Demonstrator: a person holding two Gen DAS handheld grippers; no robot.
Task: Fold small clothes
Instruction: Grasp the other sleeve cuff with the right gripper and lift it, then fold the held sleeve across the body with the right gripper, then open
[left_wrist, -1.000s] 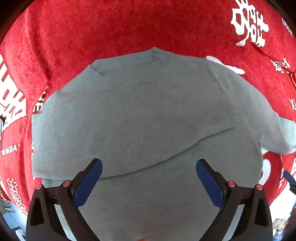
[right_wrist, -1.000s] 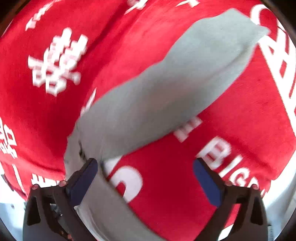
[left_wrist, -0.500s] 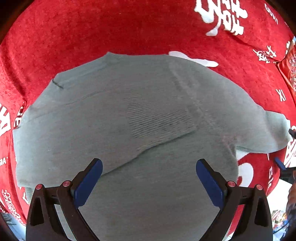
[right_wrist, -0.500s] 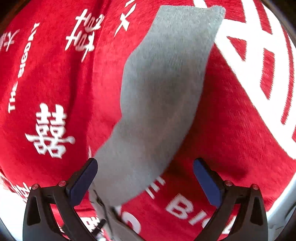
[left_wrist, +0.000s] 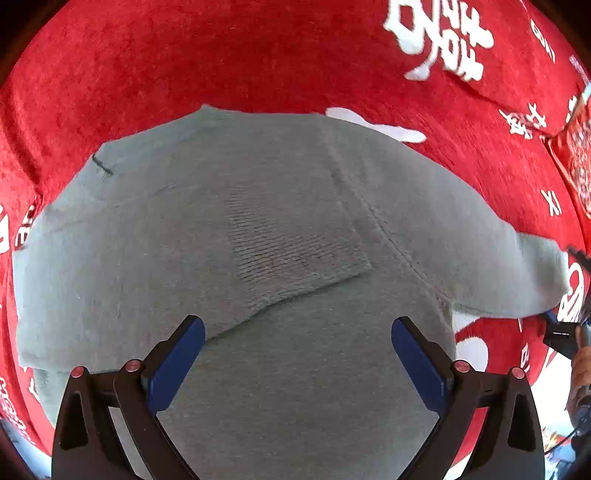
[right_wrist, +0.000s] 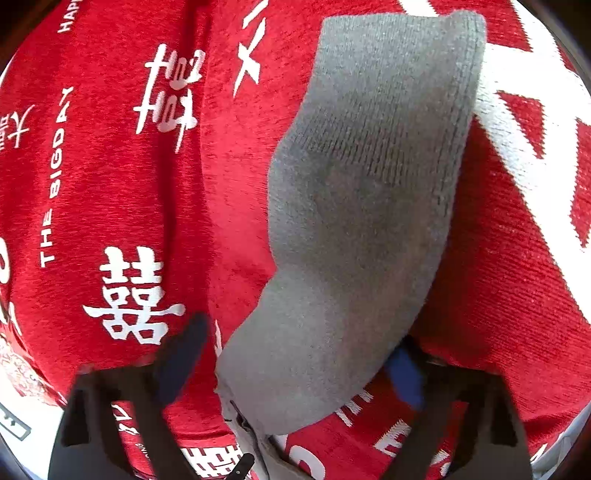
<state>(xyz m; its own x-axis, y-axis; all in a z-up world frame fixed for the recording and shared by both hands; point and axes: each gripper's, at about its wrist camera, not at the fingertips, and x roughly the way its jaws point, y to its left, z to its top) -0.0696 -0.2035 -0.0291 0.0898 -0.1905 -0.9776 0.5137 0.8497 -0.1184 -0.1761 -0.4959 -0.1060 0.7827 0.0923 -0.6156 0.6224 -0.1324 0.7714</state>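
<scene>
A small grey knit sweater (left_wrist: 258, 229) lies flat on a red cloth with white characters (left_wrist: 258, 62). One part is folded over its body, leaving a diagonal edge. My left gripper (left_wrist: 297, 358) is open just above the sweater's near part, holding nothing. In the right wrist view the sweater's grey sleeve (right_wrist: 362, 206) stretches away from me, its cuff at the top. My right gripper (right_wrist: 295, 369) is open, its blurred fingers straddling the sleeve's near end. The right gripper also shows at the left wrist view's right edge (left_wrist: 561, 328), by the sleeve tip.
The red cloth (right_wrist: 110, 184) covers the whole surface around the garment. A pale strip, perhaps the surface's edge, shows at the lower left of the right wrist view (right_wrist: 14, 413). A hand shows at the right edge of the left wrist view (left_wrist: 581, 369).
The left gripper has come closer over the sweater, which fills more of its view. The right gripper has swung round so the sleeve runs lengthwise, and its fingers now straddle the sleeve's near end.
</scene>
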